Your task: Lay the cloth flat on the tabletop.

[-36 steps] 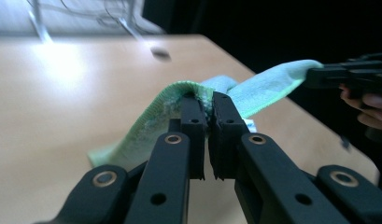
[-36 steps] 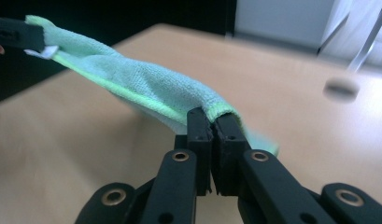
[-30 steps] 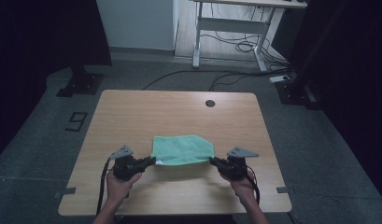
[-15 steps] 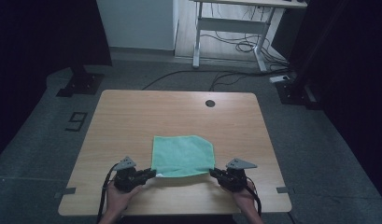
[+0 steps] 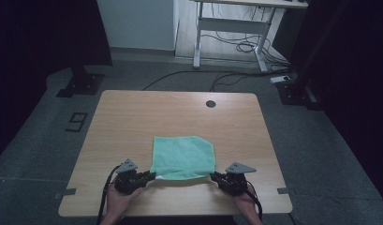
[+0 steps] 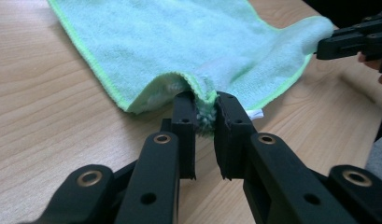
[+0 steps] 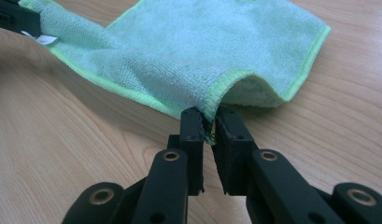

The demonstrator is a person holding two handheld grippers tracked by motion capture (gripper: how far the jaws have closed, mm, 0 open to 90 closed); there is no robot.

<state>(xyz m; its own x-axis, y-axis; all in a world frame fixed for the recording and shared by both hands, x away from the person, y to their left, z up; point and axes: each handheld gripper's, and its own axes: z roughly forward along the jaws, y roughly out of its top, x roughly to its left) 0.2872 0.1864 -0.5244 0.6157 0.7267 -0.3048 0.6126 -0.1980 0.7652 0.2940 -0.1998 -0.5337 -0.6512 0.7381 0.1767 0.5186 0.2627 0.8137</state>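
Pinching a green towel [image 5: 183,157], both tools; white tag [image 6: 255,113] unreadable.

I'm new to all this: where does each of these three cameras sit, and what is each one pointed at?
High view: above the person's side, looking forward and down at the table; forearms, hands, left gripper and right gripper show.
Left gripper view: rides the left gripper, looking along its jaws at the pinched green cloth.
Right gripper view: rides the right gripper, jaws pinching another corner.
Shared: all three show the cloth; each gripper view catches the other gripper.
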